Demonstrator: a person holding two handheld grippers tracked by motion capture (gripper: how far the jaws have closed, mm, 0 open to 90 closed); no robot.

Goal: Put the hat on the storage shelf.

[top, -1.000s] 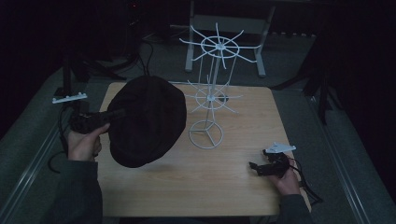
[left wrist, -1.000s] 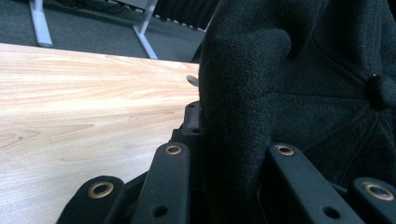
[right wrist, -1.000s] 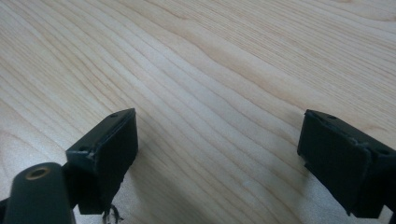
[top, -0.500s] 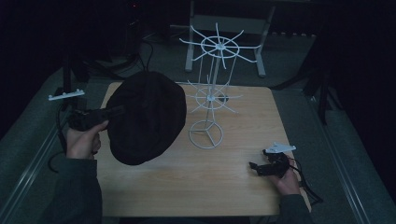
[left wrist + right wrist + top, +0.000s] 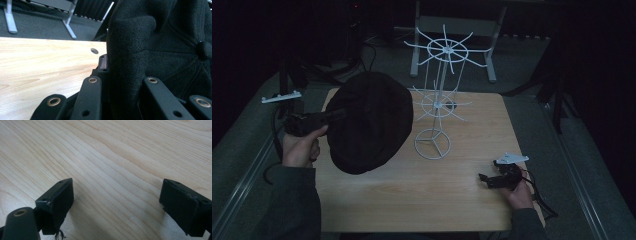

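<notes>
1. At nine o'clock on the table point(image 5: 412, 200), we hold the left gripper point(image 5: 343, 114) in our left hand point(image 5: 301, 148), level above the wood's left edge, pointing toward three o'clock.
2. Its jaws are pressed together on a fold of the black cap point(image 5: 369, 120); in the left gripper view the dark cloth point(image 5: 140, 50) is pinched between the two black arms, and the cap's top button point(image 5: 203, 48) sits at three o'clock in that view.
3. The cap hangs from that grip over the left half of the table, from about ten o'clock to eight o'clock. In the high view its broad round face is turned up toward the camera. We cannot tell whether its lower edge touches the wood.
4. Just beside the cap, toward the table's centre, stands the white wire rack point(image 5: 439, 100): a ring base point(image 5: 432, 144) on the wood, a thin upright post, a small spoked wheel partway up and a larger one on top at twelve o'clock. The cap's right edge comes close to the lower wheel; contact is unclear.
5. A small round hole point(image 5: 94, 50) shows in the tabletop behind the rack.
6. At four o'clock, well apart from cap and rack, our right hand point(image 5: 519, 192) rests the right gripper point(image 5: 484, 178) on the table.
7. In the right gripper view its jaws are spread wide with bare wood grain point(image 5: 120, 157) between them.
</notes>
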